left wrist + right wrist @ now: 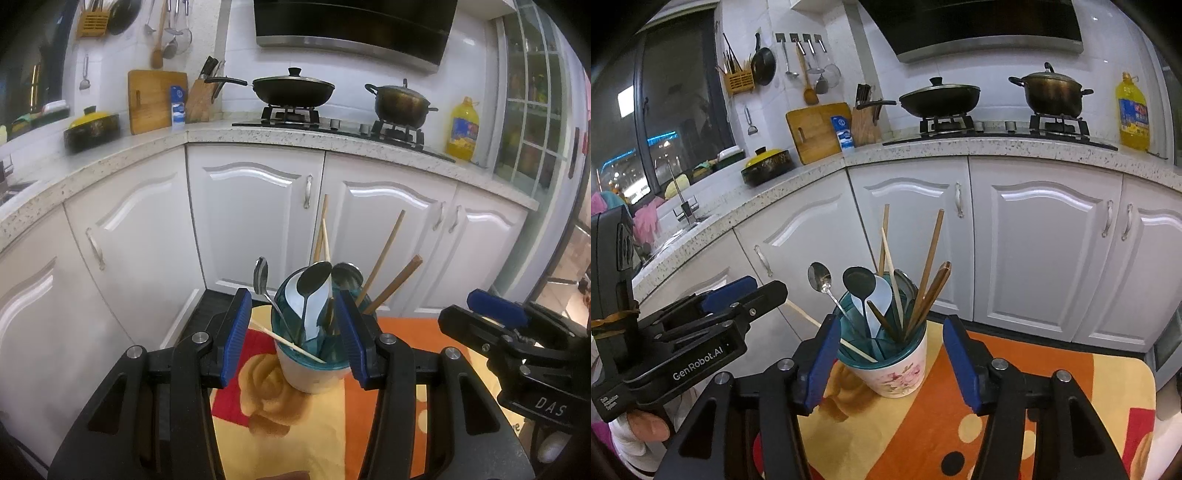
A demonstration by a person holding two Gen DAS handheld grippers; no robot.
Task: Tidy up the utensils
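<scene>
Utensil cup (894, 365) sits on the orange-yellow mat (1071, 387), holding spoons (858, 282) and chopsticks (932, 258). Left of the cup, left gripper (291, 332) has jaws spread, cup between them, pads not pressing. Right gripper (892, 354) faces the cup, jaws spread, nothing pinched.

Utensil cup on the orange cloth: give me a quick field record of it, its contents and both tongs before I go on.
cup: floral, upright on patterned cloth
contents: metal spoons, white spoon, brown chopsticks
stray item: pale chopstick lying across the rim
left tongs: open, pads either side of cup, no visible contact
right tongs: open, empty, cup between the pads
</scene>
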